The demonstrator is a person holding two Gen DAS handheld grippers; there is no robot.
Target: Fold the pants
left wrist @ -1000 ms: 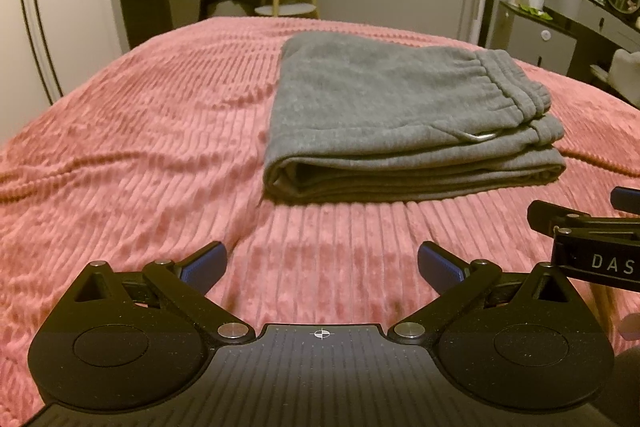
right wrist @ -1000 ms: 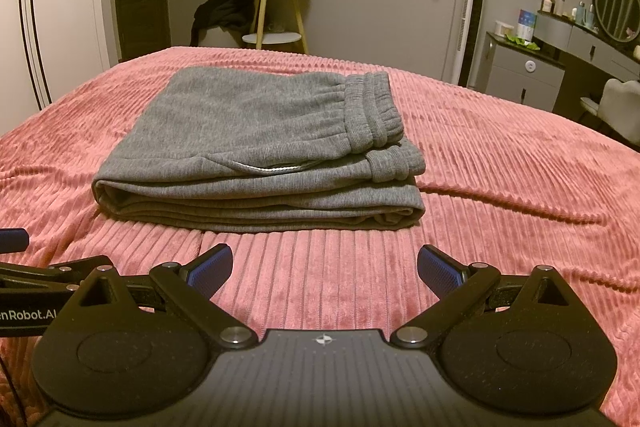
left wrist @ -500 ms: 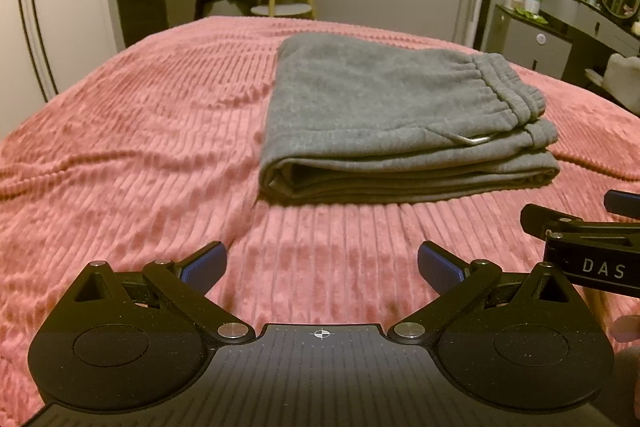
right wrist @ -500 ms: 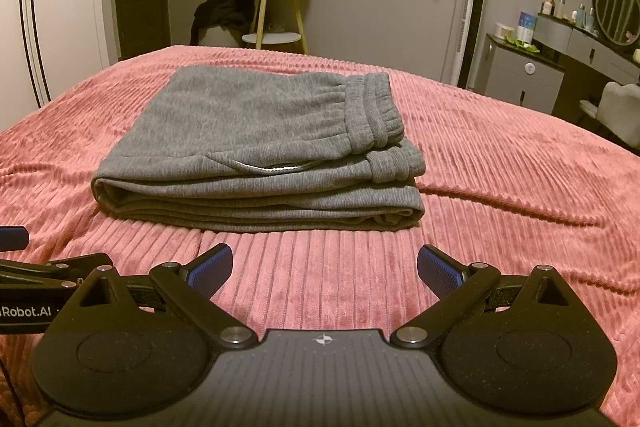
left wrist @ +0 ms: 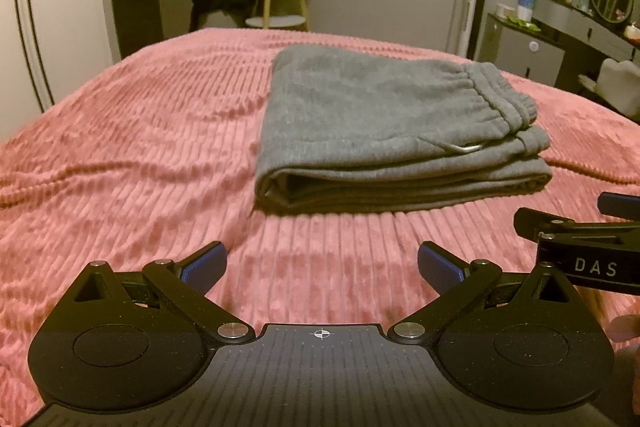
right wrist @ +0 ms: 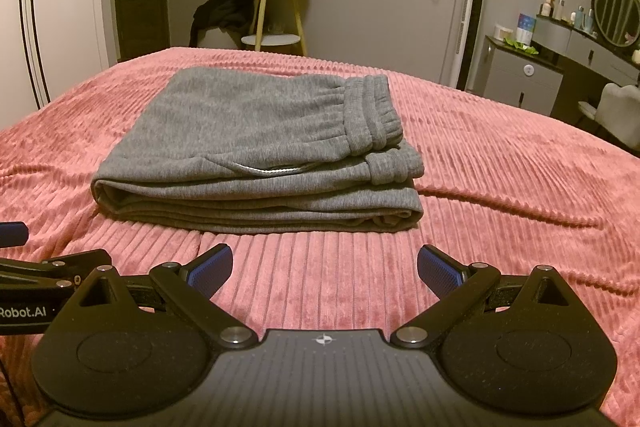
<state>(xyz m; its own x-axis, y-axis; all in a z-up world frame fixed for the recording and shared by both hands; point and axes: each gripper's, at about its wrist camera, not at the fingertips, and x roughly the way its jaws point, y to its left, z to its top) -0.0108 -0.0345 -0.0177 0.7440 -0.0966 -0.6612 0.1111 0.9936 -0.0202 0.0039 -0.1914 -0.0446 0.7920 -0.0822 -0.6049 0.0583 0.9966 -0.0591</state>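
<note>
Grey pants, folded into a layered stack on the pink bed; left hand-held gripper and right hand-held gripper both released, empty, held short, the folding apparently complete.

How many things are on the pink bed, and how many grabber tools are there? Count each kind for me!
Folded grey sweatpants on the pink bedspread: 1
Hand-held grippers, both open and empty: 2, the left hand-held gripper and the right hand-held gripper
Total: 3
</note>
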